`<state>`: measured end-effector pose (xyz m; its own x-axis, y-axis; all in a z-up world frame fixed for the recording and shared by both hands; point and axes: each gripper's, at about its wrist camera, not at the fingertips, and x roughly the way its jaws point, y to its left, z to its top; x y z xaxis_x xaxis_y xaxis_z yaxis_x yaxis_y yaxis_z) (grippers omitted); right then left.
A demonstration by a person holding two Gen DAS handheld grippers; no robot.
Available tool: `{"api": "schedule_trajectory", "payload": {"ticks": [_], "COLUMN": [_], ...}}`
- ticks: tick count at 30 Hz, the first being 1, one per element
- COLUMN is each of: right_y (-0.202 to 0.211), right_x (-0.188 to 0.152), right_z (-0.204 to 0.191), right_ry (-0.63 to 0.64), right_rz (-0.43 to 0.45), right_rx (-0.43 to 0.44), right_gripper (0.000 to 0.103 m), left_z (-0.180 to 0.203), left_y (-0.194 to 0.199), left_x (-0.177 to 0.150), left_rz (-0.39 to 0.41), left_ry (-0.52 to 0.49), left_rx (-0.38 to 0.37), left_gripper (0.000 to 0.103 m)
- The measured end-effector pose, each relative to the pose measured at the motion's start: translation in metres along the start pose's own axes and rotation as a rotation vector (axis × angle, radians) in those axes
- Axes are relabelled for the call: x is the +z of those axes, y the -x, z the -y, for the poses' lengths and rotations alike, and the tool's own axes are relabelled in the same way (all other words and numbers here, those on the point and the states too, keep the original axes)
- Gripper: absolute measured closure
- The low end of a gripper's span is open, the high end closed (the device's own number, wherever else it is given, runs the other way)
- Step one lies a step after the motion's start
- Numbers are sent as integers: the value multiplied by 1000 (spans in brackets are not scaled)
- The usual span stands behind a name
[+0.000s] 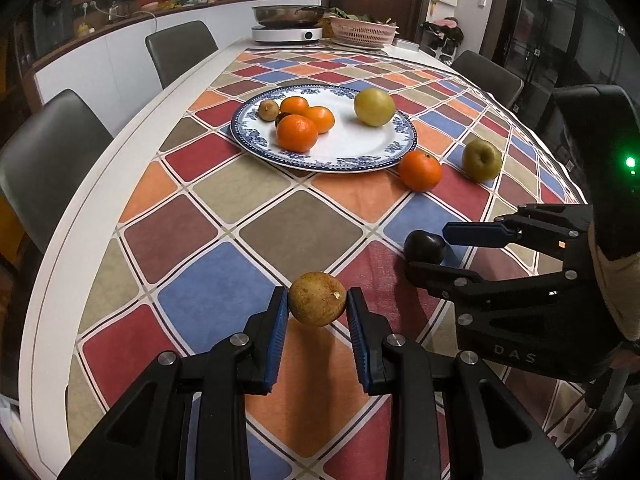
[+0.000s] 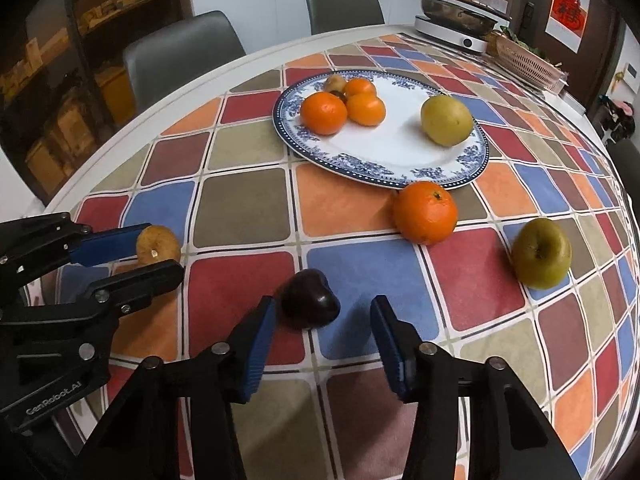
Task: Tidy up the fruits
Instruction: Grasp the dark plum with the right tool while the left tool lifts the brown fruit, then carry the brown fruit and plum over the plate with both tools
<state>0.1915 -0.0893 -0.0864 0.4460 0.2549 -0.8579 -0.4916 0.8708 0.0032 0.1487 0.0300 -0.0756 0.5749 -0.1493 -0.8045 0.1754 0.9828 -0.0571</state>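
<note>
Both wrist cameras look down, close, sharing the plate.

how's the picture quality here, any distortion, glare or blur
Left wrist view: strong fisheye bend in the table edge, dark vignette corners, brown fruit sharp, green LED glare at right. Right wrist view: same curvature, dark plum slightly soft, plate evenly lit.

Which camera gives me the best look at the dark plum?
The right wrist view: the plum lies on the cloth in the open right gripper, unblocked. In the left wrist view the plum is small, partly hidden by that gripper.
</note>
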Motion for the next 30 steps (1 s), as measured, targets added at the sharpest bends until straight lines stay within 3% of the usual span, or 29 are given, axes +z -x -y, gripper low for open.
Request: {"api": "schedule_trajectory", "payload": {"ticks": [6, 30], "right_y": [-1, 26], "right_x": [1, 9], "right_z": [-2, 7], "right_ry": [6, -43], "right_rz": [-4, 95], "right_rx": [32, 40], "right_gripper": [73, 73], "left_z": [1, -1], "left_y": [0, 13], "left_x": [1, 26], "left_rz": [4, 62], "left_ry": [1, 5], "left_rx": [-4, -25], "left_gripper": [73, 73]}}
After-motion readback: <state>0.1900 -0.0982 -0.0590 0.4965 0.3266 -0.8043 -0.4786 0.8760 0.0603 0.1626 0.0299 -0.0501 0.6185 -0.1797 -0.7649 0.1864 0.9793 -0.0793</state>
